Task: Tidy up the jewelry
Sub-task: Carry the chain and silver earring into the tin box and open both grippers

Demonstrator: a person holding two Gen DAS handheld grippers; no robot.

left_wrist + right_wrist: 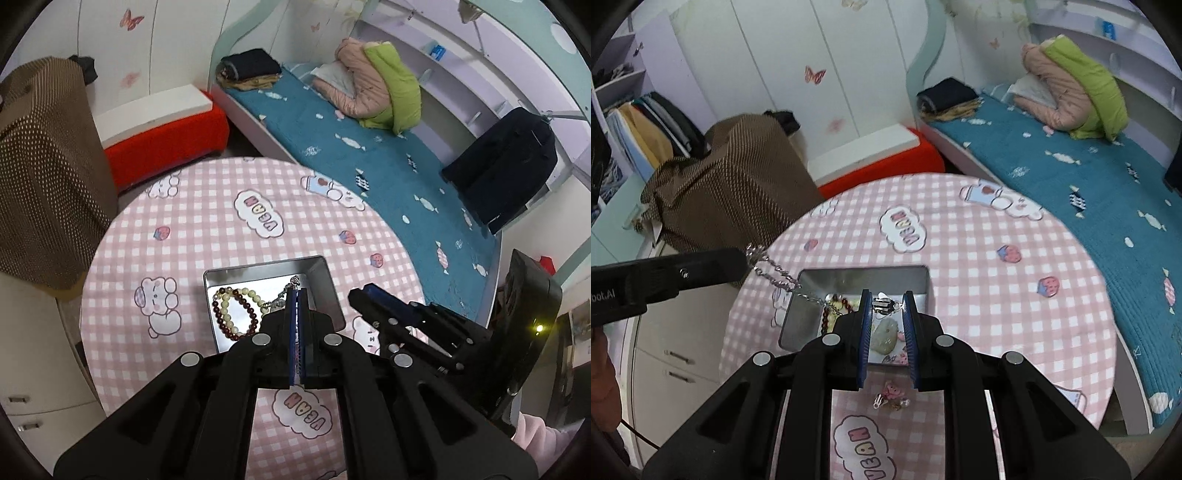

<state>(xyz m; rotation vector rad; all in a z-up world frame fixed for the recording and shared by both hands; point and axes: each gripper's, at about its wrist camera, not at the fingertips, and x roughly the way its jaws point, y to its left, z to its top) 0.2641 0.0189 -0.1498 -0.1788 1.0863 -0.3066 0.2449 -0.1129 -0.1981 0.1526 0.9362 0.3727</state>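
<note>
The left claw (297,291) is pinching a silver chain (775,277) between closed pads, and the chain is draping down from its tip into the tin (919,275). The right claw (886,306) is hovering over the tin with its pads spread apart, gripping nothing.

The task looks well along. Already lying in the tin are two bead bracelets (232,310), one of dark red beads and one of pale cream ones, a pale green stone pendant (885,338) and a small metal clip (884,303). What seems left is letting the chain drop fully inside, then moving the small pink charm (892,393) and the tiny bits beside it, which are lying on the worktop (997,295) just outside the tin's near edge.

The tin is shallow, rectangular and shiny, mirroring its contents. The chain is fine-linked and limp. The worktop is round, under a pink gingham cloth with cartoon prints.
</note>
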